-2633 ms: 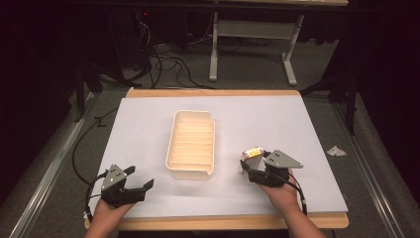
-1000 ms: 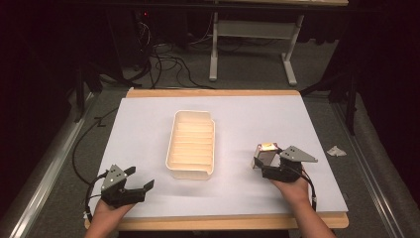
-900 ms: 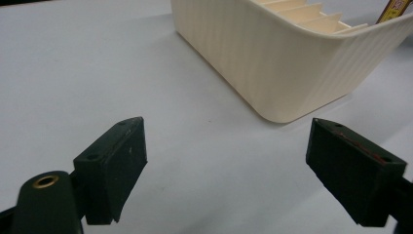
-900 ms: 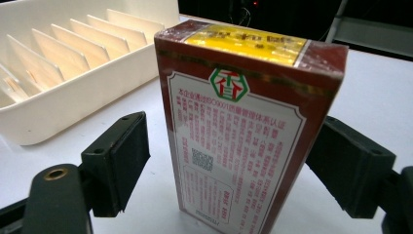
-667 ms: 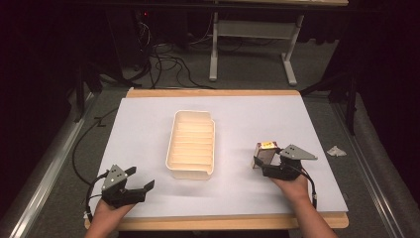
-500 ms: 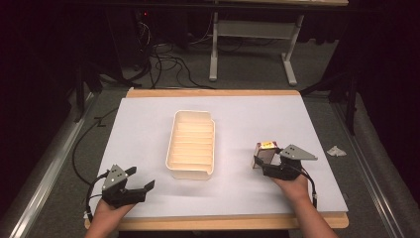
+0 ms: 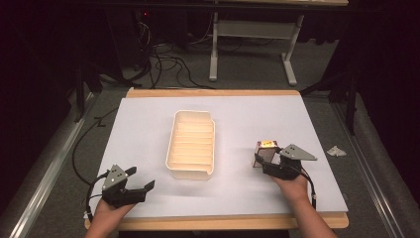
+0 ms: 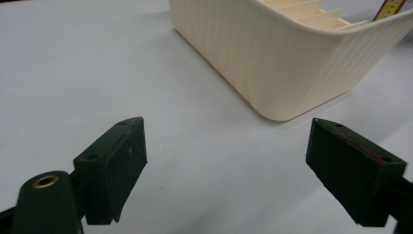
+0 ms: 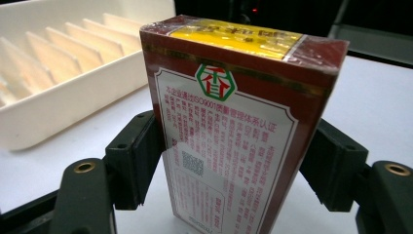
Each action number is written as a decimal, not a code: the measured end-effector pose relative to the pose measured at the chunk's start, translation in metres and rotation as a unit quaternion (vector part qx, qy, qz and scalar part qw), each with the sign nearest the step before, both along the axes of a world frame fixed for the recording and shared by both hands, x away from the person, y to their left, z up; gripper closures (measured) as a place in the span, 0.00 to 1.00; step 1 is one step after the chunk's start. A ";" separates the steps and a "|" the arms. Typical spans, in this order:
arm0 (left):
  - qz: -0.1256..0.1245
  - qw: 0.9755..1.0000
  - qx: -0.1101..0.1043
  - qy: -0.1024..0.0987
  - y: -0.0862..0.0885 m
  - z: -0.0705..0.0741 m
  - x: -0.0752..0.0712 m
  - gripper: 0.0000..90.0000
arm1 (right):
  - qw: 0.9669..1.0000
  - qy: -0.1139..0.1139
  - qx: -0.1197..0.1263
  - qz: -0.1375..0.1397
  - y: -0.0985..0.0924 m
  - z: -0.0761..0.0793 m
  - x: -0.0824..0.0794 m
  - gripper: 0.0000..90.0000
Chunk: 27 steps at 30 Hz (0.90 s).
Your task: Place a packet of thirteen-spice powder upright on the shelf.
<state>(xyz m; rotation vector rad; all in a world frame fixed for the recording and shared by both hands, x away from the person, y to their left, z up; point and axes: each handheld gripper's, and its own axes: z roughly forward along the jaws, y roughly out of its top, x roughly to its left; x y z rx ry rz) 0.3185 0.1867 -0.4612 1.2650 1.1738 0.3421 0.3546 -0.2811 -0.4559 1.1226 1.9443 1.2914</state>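
Note:
A dark red box with a yellow top stands upright on the white table sheet, right of the cream slotted tray. My right gripper is low behind it, one jaw on each side. In the right gripper view both pads meet the sides of the box. The jaws have just been closing with the box between them, and the tray is at the left. My left gripper rests open near the front left corner, nothing between its jaws. Its own view faces the tray's ribbed wall.
The white sheet lies on a wooden table top. Bare sheet lies between the tray and each gripper. A crumpled scrap lies on the grey floor at the right. Cables and a metal frame's legs are beyond the far edge.
Since the oldest frame my right gripper has shifted a little to the right, away from the tray, with the box at its jaws. Over the last second neither hand has moved.

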 end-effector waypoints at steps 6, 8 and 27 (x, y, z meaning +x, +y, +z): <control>-0.001 1.000 0.001 0.001 -0.001 0.000 0.000 0.18 | 0.998 -0.006 -0.015 -0.062 0.014 0.003 -0.002 0.33; 0.000 1.000 0.000 0.001 -0.001 0.000 0.000 0.18 | 0.996 -0.004 -0.025 -0.084 0.019 0.002 -0.002 0.33; 0.000 1.000 0.001 0.000 0.000 0.000 0.000 0.18 | 0.995 0.002 -0.011 -0.102 0.022 0.000 -0.005 0.30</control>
